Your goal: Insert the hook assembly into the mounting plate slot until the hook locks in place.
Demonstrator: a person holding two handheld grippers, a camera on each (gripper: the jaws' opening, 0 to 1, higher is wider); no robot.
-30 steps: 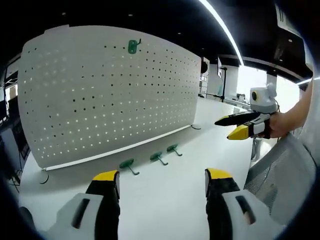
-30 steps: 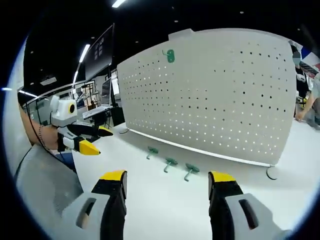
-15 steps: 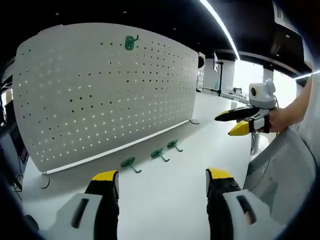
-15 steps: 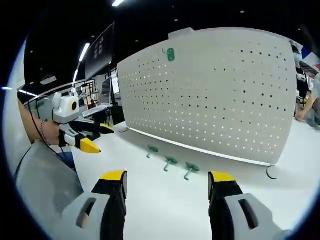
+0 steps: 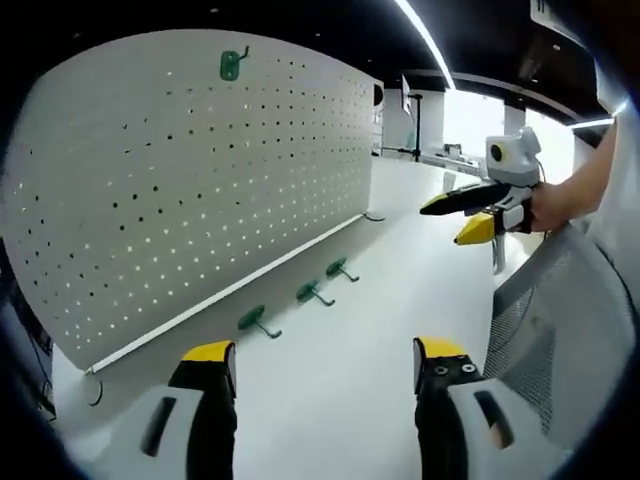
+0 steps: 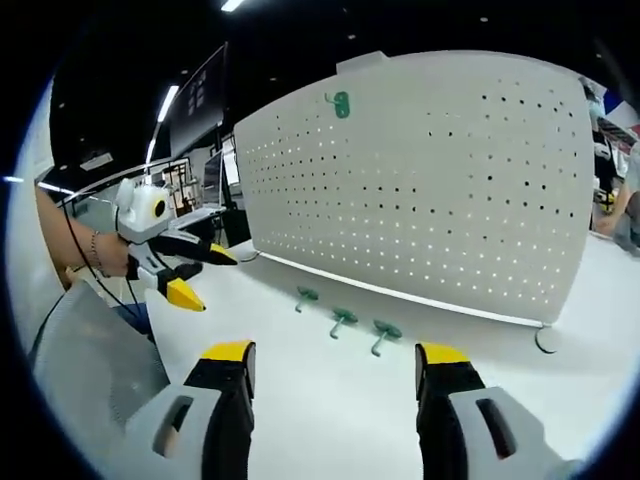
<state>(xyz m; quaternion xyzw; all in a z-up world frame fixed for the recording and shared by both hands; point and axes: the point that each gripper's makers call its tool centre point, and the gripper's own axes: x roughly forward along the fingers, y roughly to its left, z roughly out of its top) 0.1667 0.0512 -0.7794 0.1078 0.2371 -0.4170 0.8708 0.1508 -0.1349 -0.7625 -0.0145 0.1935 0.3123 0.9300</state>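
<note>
A: Where were the hooks?
B: Three green hooks point(image 6: 342, 318) were laid along the pegboard point(image 6: 430, 180) foot, ahead of both tongs; stems pointed away from it.
A: Tongs?
B: Left gripper point(image 5: 325, 360) and right gripper point(image 6: 333, 360) were held agape, empty. Nearer one couldn't be judged.

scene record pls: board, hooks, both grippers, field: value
board: white pegboard upright on white table
mounted hook: one green hook near board's top edge
loose hooks: three green hooks lying in a row on the table in front of the board
left gripper: open, empty, above the table
right gripper: open, empty, above the table
task state: no loose hook picked up yet
</note>
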